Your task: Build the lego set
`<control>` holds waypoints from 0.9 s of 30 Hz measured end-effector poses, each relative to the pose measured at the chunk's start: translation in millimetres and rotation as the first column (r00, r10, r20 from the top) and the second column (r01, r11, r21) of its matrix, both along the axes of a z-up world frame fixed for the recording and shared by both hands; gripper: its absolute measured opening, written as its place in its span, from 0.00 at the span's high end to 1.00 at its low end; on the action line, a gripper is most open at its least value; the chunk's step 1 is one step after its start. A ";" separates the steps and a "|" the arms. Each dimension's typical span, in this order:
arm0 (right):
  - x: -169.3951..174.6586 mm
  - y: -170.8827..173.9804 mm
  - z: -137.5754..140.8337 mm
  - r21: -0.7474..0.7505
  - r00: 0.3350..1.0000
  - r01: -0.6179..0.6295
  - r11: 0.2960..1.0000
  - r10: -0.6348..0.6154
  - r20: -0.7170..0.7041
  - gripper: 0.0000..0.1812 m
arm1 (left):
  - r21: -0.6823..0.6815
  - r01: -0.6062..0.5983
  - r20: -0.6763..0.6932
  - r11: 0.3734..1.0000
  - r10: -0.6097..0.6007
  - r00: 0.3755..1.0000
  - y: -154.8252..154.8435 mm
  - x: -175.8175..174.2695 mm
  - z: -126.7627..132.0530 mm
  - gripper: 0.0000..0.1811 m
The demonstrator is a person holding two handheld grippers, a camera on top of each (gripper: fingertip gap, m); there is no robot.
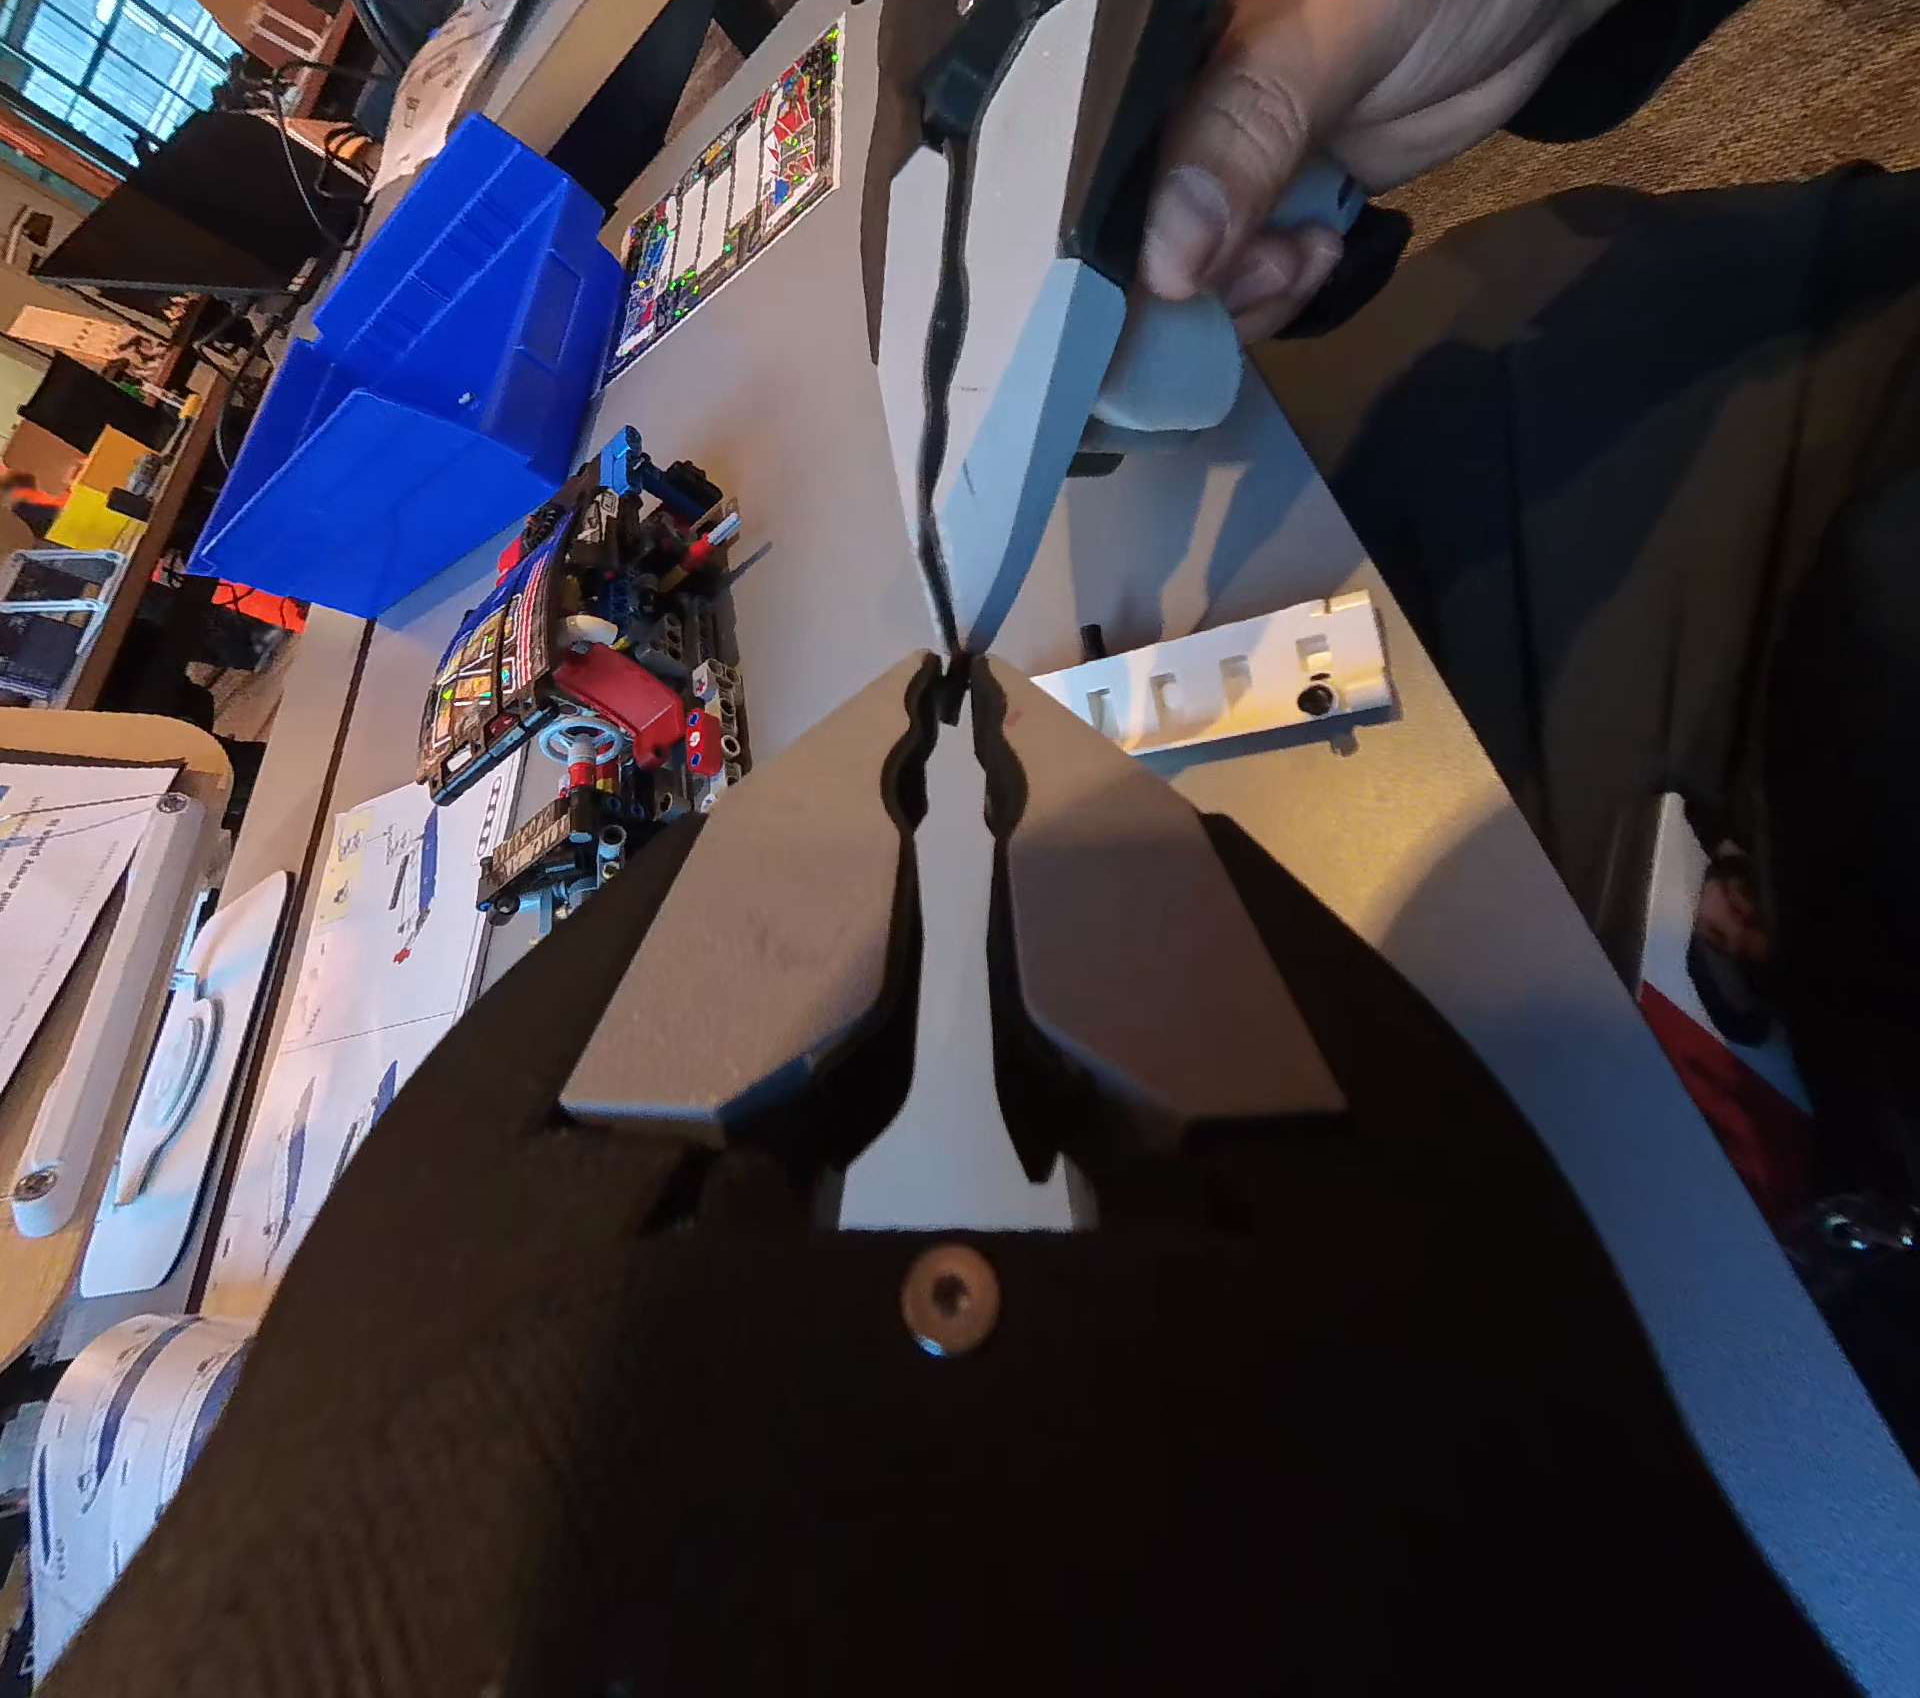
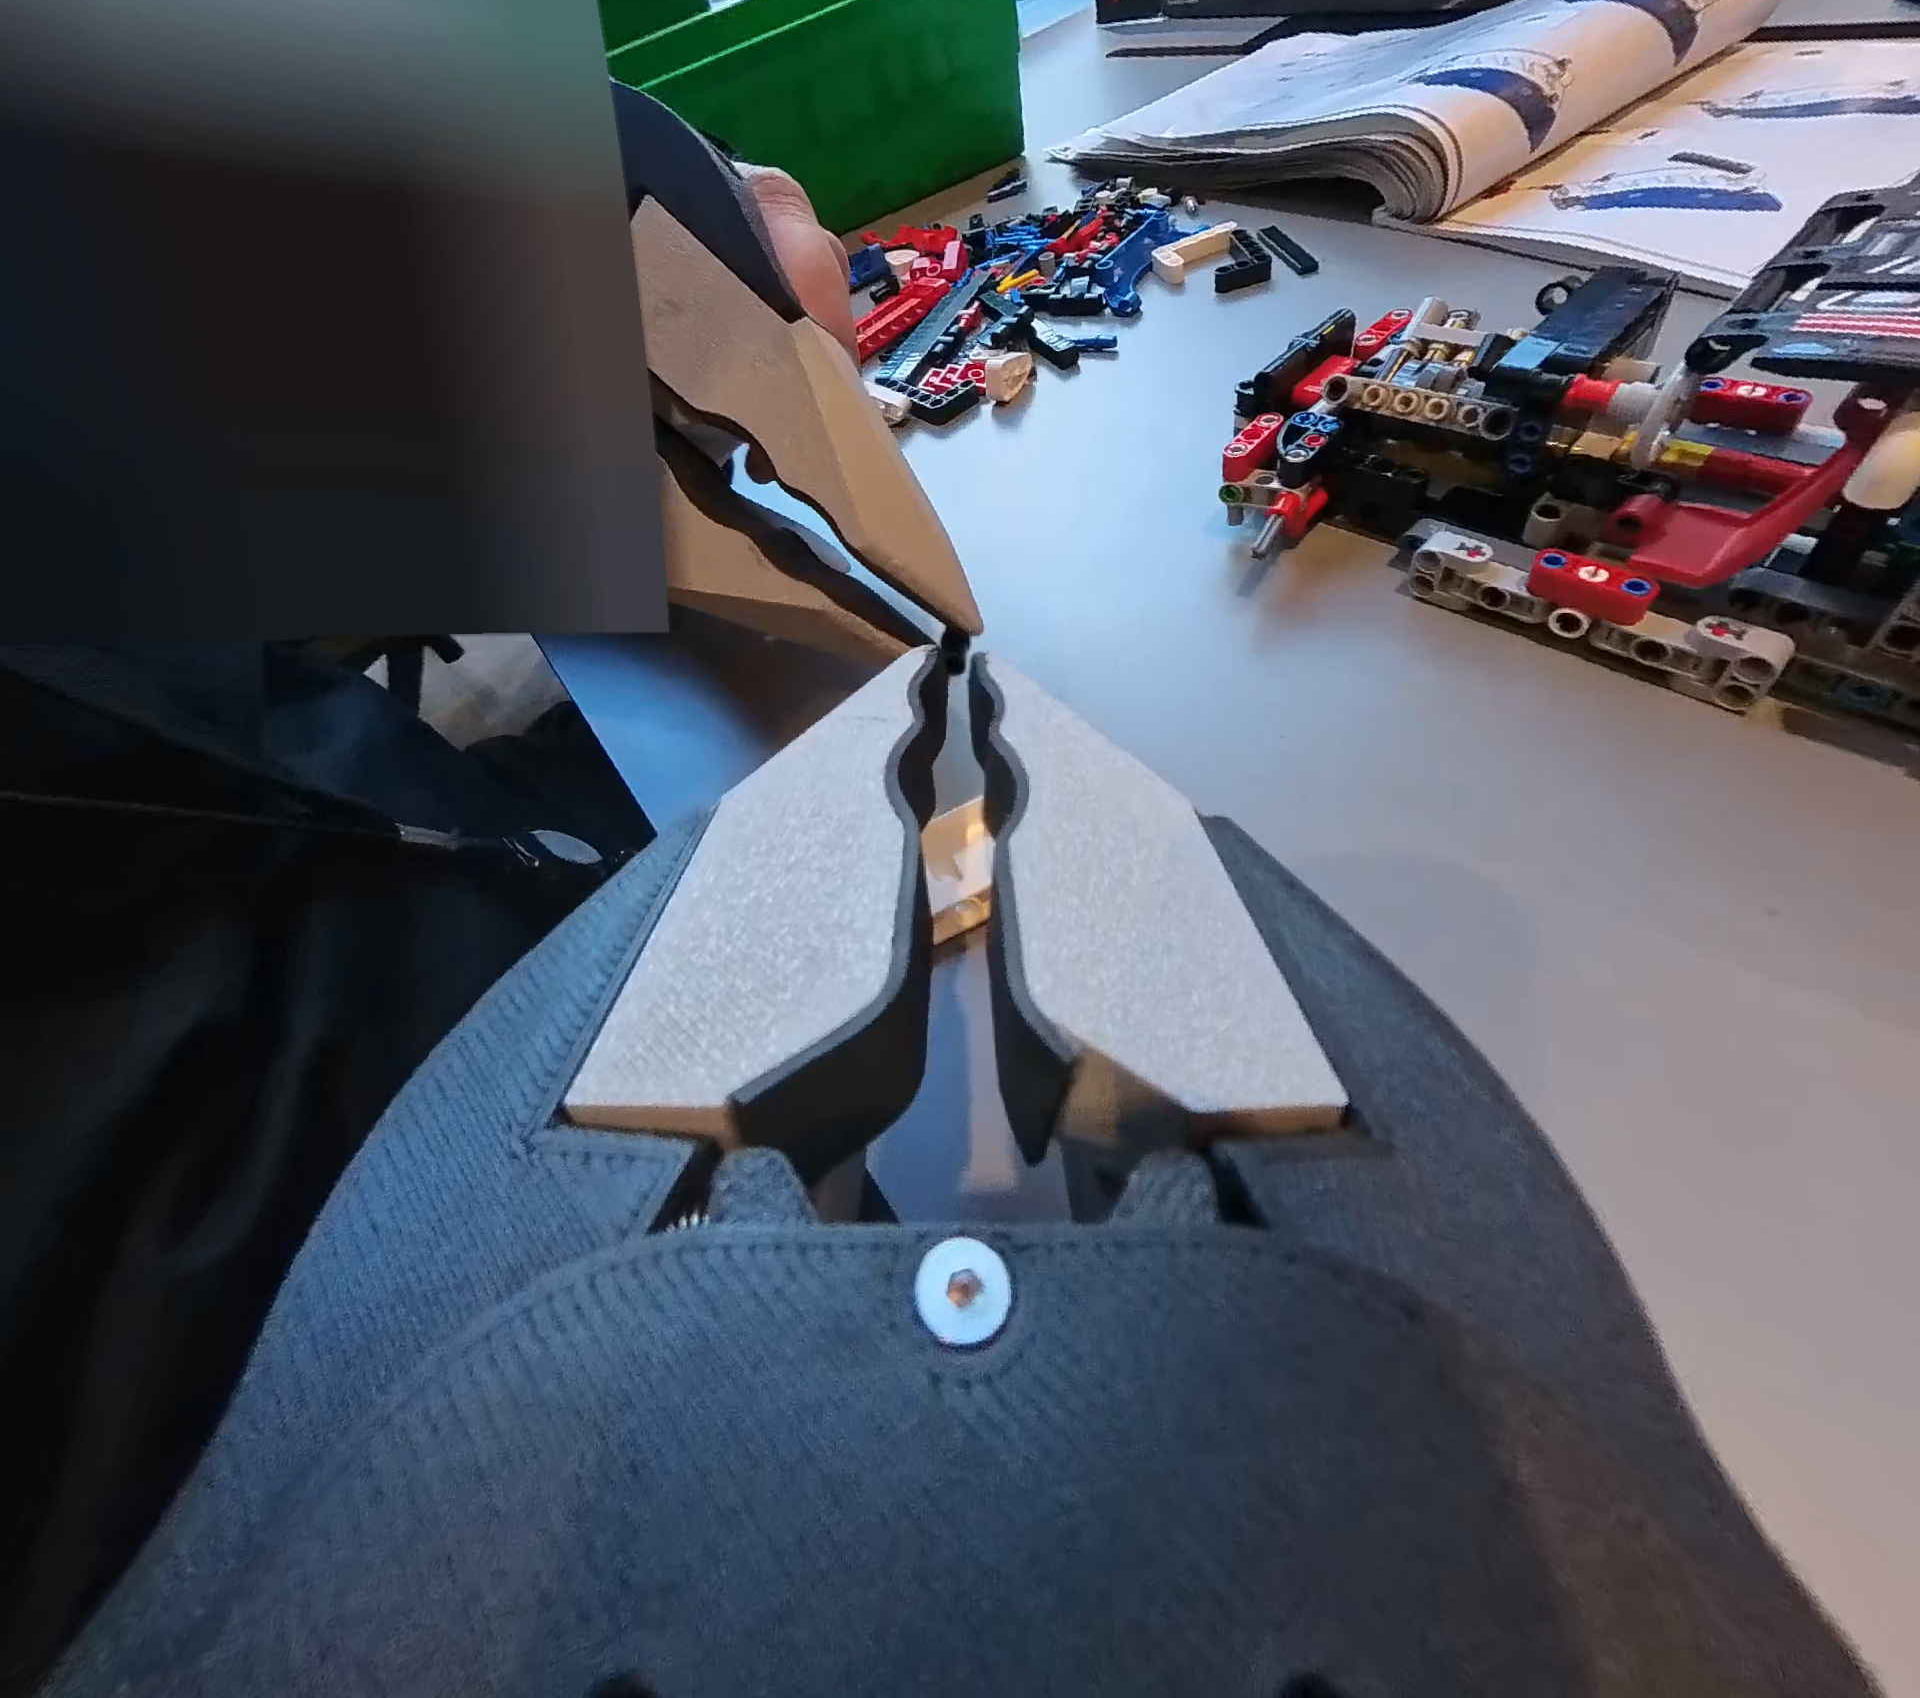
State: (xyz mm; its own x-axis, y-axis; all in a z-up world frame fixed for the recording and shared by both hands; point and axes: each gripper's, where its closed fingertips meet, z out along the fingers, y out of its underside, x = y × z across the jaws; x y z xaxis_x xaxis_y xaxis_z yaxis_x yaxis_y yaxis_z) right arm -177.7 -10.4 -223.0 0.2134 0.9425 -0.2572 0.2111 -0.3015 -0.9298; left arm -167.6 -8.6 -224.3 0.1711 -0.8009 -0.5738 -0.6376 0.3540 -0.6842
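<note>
A small black pin (image 1: 952, 692) is pinched tip-to-tip between both nearly closed grippers, left (image 1: 952, 669) and right (image 2: 954, 661), its axis spanning them.

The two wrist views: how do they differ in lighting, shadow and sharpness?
Left wrist view: warm sunlight on the white lego panel, the tongs' own black body in deep shadow, the background bent by the wide lens. Right wrist view: cooler, even light; the half-built lego car sharp, the instruction booklet softer, a blurred patch at upper left.
</note>
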 end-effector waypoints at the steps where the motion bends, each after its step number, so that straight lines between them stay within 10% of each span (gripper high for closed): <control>1: -0.3 -0.3 -0.1 -0.004 1.000 -0.004 1.000 0.004 0.000 1.00 | 0.003 0.001 -0.003 1.000 -0.001 1.000 0.0 -0.1 -0.4 0.99; 27: 1.3 -4.6 -7.6 -0.066 0.998 -0.057 0.996 0.059 0.038 1.00 | -0.097 0.034 -0.021 0.995 -0.036 0.999 -2.2 -4.6 -15.2 0.94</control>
